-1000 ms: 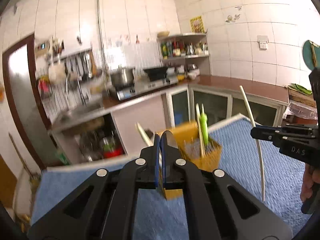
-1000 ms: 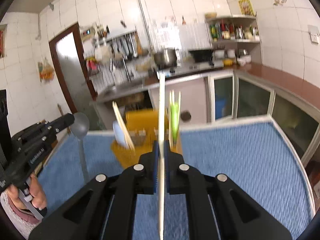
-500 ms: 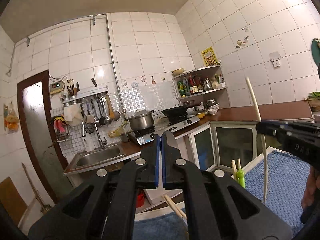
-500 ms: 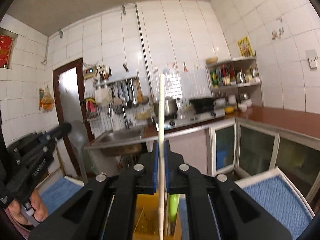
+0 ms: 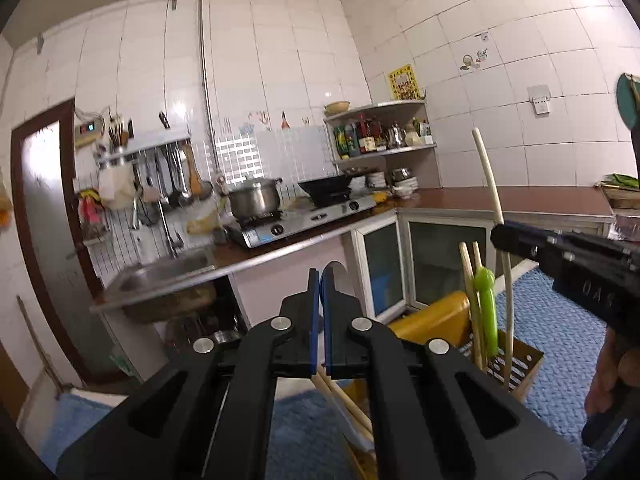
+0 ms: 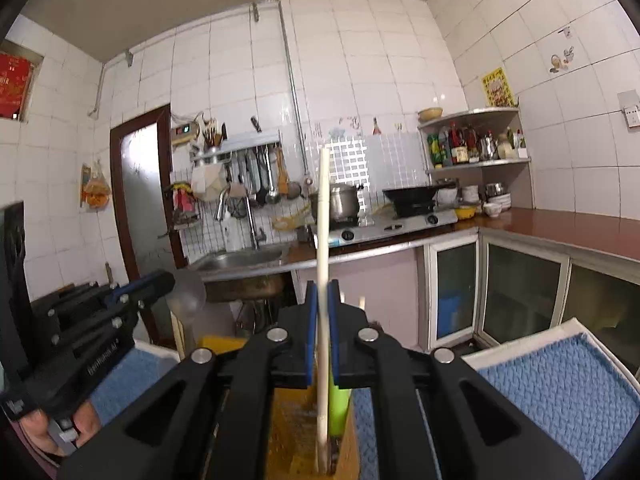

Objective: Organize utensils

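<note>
My right gripper (image 6: 323, 292) is shut on a long white chopstick (image 6: 323, 240) that stands upright, its lower end inside the yellow utensil holder (image 6: 296, 432). In the left wrist view the same chopstick (image 5: 490, 176) hangs from the right gripper (image 5: 500, 236) into the yellow holder (image 5: 436, 316), beside a green utensil (image 5: 486, 308) and wooden chopsticks (image 5: 466, 276). My left gripper (image 5: 321, 284) is shut on a metal spoon whose bowl (image 5: 335, 274) shows just past the fingertips. The spoon (image 6: 188, 292) also shows in the right wrist view at the left gripper's tip.
The holder stands on a blue woven mat (image 5: 560, 332). More wooden chopsticks (image 5: 344, 400) lean out low under my left gripper. Behind are a sink (image 5: 168, 276), a stove with a pot (image 5: 256, 196), glass-door cabinets (image 6: 520, 292) and a brown counter (image 6: 580, 228).
Both cameras tilted up, then partly back down, so the holder is back in view. The white chopstick's lower end now sits inside the holder. Both grippers stay shut.
</note>
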